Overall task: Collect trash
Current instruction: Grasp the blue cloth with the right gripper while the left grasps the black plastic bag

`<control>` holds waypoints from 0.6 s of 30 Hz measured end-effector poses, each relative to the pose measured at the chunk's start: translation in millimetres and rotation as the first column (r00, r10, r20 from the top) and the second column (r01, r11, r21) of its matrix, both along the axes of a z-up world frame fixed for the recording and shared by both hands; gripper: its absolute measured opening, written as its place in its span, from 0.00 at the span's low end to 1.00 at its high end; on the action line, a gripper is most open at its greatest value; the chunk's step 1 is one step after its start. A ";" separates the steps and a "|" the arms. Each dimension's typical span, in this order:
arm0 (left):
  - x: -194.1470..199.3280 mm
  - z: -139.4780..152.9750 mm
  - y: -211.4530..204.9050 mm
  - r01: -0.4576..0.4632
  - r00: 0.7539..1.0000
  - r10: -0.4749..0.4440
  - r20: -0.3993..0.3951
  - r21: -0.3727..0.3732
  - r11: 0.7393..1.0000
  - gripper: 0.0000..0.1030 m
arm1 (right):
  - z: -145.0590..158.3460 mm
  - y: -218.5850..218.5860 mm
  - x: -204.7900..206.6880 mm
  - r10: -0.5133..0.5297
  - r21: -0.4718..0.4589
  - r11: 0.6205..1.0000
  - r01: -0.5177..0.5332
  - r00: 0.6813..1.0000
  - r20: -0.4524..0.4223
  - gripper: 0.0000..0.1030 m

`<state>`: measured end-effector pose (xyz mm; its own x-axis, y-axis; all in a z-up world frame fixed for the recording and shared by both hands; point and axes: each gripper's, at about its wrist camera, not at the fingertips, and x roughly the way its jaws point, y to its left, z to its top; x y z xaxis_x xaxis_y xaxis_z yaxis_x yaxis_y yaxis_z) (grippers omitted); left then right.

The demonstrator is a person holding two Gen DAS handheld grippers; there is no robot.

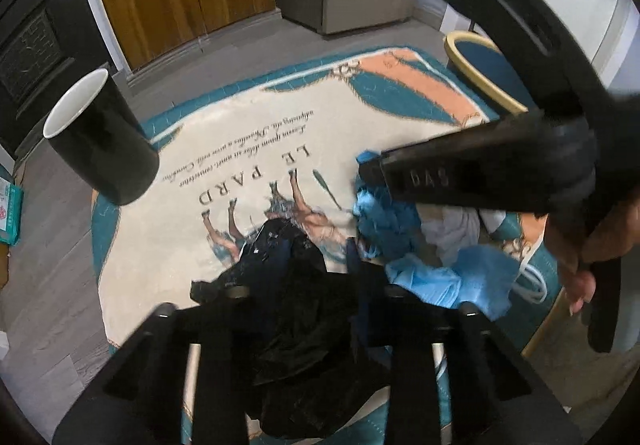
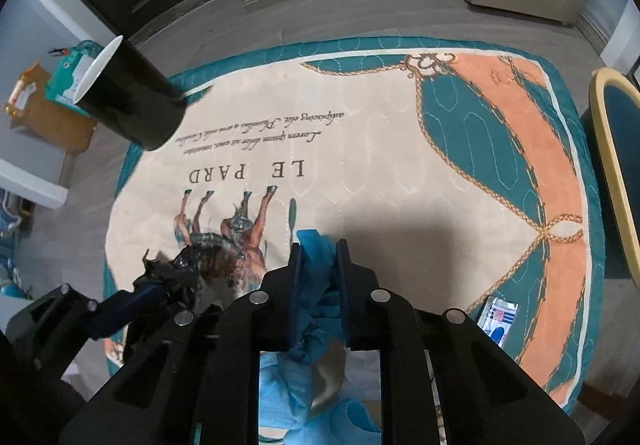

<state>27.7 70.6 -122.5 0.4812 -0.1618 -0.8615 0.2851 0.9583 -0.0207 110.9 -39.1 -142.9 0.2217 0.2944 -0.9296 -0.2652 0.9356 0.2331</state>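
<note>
The right gripper (image 2: 319,265) pinches crumpled blue trash (image 2: 316,245). The left gripper (image 1: 312,289) squeezes a shiny, crinkly black bag (image 1: 296,285) near a smooth black cup (image 1: 100,137).

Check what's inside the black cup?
Black cup shows only a white rim and inner wall; both views see it from the side, so its bottom and any contents are hidden.
</note>
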 end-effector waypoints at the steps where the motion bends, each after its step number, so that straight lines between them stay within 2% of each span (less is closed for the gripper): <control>1: -0.1 2.1 0.2 -0.005 1.000 0.005 0.013 0.004 1.000 0.21 | 0.8 -1.4 -0.2 -0.002 0.000 1.000 0.002 1.000 0.003 0.16; 7: 2.1 8.1 5.4 -0.028 0.999 0.029 0.023 -0.015 0.999 0.08 | 5.6 -6.2 0.1 -0.015 0.013 1.000 0.015 1.000 0.015 0.16; 18: 5.5 40.6 12.7 -0.052 0.991 0.063 0.118 -0.090 0.995 0.04 | 42.0 -30.2 1.7 -0.058 0.075 0.996 0.051 0.994 0.093 0.16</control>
